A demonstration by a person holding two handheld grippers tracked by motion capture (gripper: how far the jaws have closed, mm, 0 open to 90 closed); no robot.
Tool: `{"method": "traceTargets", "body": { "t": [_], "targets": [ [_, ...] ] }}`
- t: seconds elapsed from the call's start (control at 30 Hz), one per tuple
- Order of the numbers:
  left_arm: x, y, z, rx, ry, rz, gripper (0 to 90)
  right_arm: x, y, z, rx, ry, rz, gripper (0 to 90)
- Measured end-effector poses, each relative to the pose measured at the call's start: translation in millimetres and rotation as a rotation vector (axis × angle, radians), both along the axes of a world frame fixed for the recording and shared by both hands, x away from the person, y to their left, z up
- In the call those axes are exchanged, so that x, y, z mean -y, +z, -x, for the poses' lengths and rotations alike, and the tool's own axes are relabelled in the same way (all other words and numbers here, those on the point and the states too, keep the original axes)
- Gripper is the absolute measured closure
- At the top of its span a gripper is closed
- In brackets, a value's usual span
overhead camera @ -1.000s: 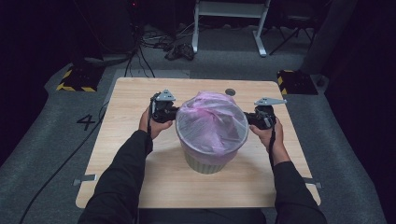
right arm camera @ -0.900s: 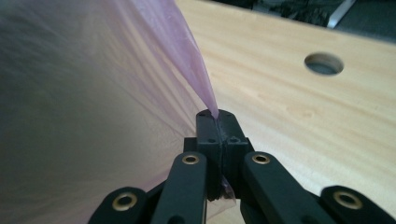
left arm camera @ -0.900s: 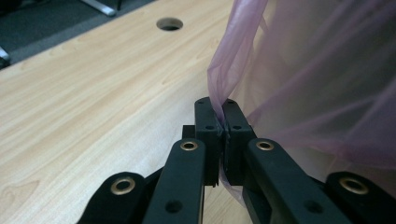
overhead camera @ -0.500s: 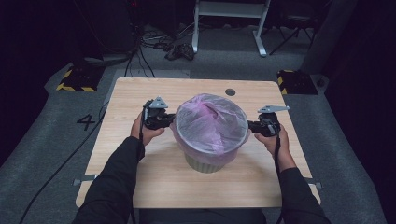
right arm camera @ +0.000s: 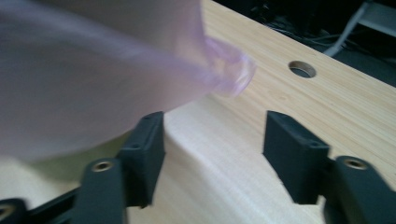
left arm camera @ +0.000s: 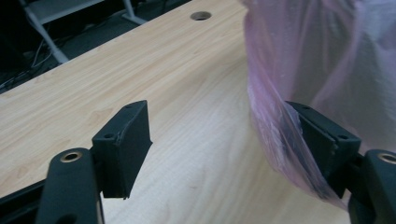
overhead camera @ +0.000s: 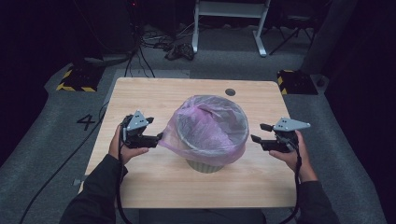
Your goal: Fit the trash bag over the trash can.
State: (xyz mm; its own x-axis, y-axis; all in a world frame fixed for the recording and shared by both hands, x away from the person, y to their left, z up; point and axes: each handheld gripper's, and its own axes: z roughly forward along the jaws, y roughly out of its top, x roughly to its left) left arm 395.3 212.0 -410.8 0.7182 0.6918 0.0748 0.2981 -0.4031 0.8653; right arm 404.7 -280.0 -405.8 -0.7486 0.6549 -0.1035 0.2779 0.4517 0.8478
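Left gripper [overhead camera: 158, 136], right gripper [overhead camera: 256, 138] flank bag [overhead camera: 210, 135] (jaws just opened, level).

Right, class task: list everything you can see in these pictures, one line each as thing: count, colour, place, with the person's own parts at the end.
Bin: one, pale grey-green, middle of the table.
Bag: one, translucent pink, lining the bin, its edge folded down over the rim; a loose flap lies against one pad of the left claw.
Table: one, light wood, with a round hole near the far edge.
Floor blocks: two, black with yellow stripes, beyond the far corners.
Frame: one, white metal, on the floor behind.
Left claw: one, black, left of the bin, jaws just opened.
Right claw: one, black, right of the bin, jaws just opened, nothing between them.
Sleeves: two, dark, bottom edge.
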Motion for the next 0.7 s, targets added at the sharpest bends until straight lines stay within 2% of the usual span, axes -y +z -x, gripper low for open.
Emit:
{"method": "traceTargets", "body": {
  "t": [0.17,0.27,0.33,0.47,0.57,0.6,0.67,0.7],
  "targets": [
    [1.7,0.1,26.2,0.028,-0.066,0.023,20.5,-15.0,-1.1,32.9,0.044,0.153,0.032,27.7],
    [10.5,-0.8,39.3,0.039,-0.118,0.037,18.6,-26.9,-3.4,44.7,0.064,0.205,0.022,24.3],
    [19.8,-3.2,42.2,0.024,-0.125,0.023,18.5,-32.4,-6.5,47.6,0.061,0.212,0.016,24.1],
    [38.6,-9.1,43.2,0.000,-0.139,0.006,18.5,-39.6,-11.3,45.9,0.083,0.158,0.023,25.7],
    [50.5,-12.4,39.7,-0.012,-0.147,-0.010,26.5,-40.3,-10.6,44.6,0.106,0.145,0.027,47.7],
    [54.2,-13.4,38.1,-0.008,-0.137,-0.028,29.2,-40.0,-10.4,43.9,0.113,0.140,0.030,54.9],
    [59.2,-15.9,34.3,-0.007,-0.124,-0.061,44.3,-38.6,-10.5,44.0,0.126,0.134,0.021,68.5],
    [60.3,-17.2,32.3,-0.006,-0.124,-0.076,49.1,-37.5,-10.5,44.5,0.131,0.140,0.017,74.2]
  ]
}}
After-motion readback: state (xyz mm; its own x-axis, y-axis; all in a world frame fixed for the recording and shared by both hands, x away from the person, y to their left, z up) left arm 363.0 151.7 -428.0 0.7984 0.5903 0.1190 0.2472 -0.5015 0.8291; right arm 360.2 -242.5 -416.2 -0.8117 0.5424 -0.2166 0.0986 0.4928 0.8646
